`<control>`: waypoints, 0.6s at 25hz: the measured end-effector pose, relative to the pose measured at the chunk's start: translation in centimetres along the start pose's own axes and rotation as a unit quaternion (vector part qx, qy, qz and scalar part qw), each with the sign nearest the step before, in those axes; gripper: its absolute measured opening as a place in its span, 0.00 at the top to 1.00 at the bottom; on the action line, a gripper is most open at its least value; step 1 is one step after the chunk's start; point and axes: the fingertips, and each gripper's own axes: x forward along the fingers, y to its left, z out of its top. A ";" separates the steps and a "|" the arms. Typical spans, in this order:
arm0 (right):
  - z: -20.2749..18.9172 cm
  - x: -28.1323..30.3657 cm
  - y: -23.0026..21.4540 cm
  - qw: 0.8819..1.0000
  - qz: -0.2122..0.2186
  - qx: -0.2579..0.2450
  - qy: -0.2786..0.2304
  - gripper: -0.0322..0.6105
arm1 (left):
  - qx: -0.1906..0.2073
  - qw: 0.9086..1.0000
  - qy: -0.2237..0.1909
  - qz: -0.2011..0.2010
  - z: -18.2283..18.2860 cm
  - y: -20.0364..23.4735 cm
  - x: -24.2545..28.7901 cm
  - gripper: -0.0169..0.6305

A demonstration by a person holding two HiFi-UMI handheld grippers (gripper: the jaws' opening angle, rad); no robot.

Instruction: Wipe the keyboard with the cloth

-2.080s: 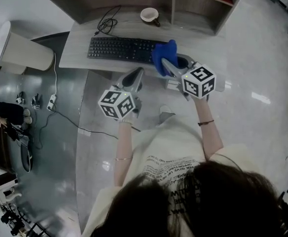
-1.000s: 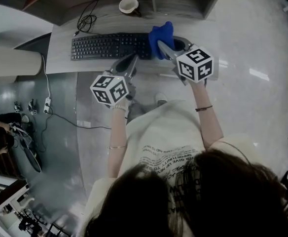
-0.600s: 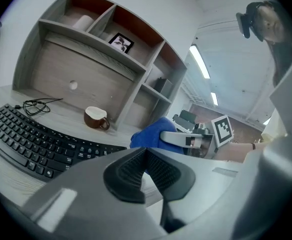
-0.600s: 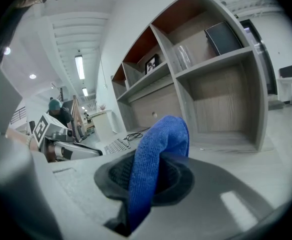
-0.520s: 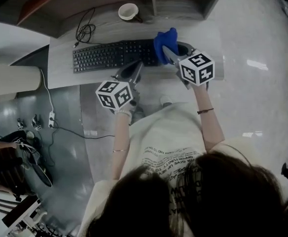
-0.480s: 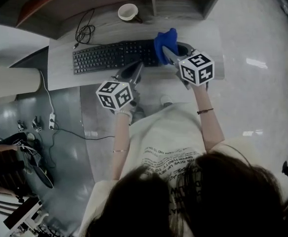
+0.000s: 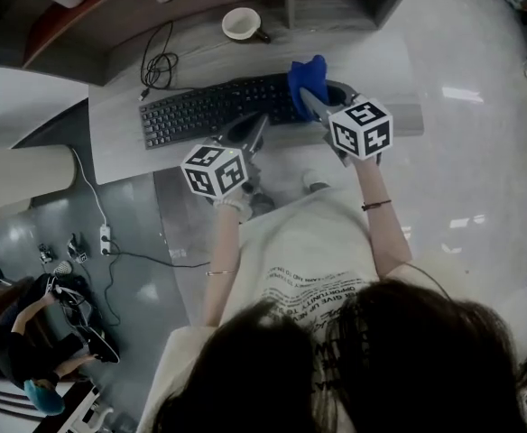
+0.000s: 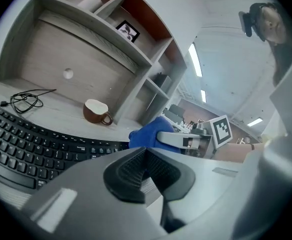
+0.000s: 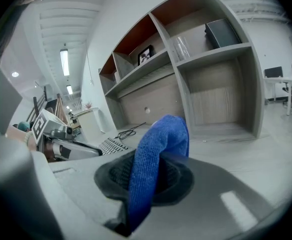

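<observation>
your right claw [image 9: 148, 176] is clenched on the blue cloth [image 9: 160, 139]. in the right gripper view the cloth is pinched between the two pads, and its free end stands up above them in a rounded fold. in the head view that claw reaches over the near edge of the table [image 7: 376, 57]. the cloth sits at the right end of the black keyboard [image 7: 211, 111], covering its last keys (whether it presses on them or hangs just above them i can't tell).

your left claw [image 8: 145, 156] is clenched with nothing in it; the left gripper view shows its ribbed pads closed against each other. its tips are near the front edge of the keyboard, about the middle of its length. the right claw and the cloth show just ahead of it, close but apart.

the keyboard lies slanted across the table, its left end nearer to you than its right. behind it, in front of the shelves [image 8: 111, 49], a brown cup [image 8: 97, 112] with a white inside stands upright. its handle is to the right, and it is well apart from the cloth. a coiled black cable [image 7: 160, 61] lies on the table behind the keyboard's left half.
</observation>
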 end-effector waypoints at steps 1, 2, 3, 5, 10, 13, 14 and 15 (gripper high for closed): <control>0.0 0.1 0.1 1.000 -0.005 0.001 -0.001 0.86 | 0.000 1.000 0.002 -0.004 0.0 0.2 -0.1 0.98; 0.0 0.1 0.2 1.000 -0.010 0.003 -0.002 0.86 | 0.000 1.000 0.004 -0.008 0.1 0.4 -0.2 0.98; 0.0 0.2 0.3 1.000 -0.015 0.005 -0.004 0.86 | 0.001 1.000 0.006 -0.012 0.1 0.5 -0.3 0.98; -0.1 0.4 0.4 1.000 -0.024 0.008 -0.007 0.86 | 0.004 1.000 0.009 -0.020 0.2 0.9 -0.5 0.98; -0.3 1.0 1.2 0.999 -0.037 0.016 -0.012 0.86 | 0.010 0.999 0.013 -0.029 0.2 1.6 -1.6 0.98; -0.6 1.6 1.7 0.999 -0.044 0.019 -0.010 0.86 | 0.012 0.999 0.016 -0.031 0.2 2.3 -2.2 0.98; -0.6 1.8 1.9 0.999 -0.046 0.020 -0.010 0.86 | 0.012 0.999 0.016 -0.031 0.2 2.6 -2.4 0.98; -0.6 1.9 2.0 0.999 -0.049 0.021 -0.009 0.86 | 0.011 0.999 0.017 -0.032 0.2 2.8 -2.6 0.98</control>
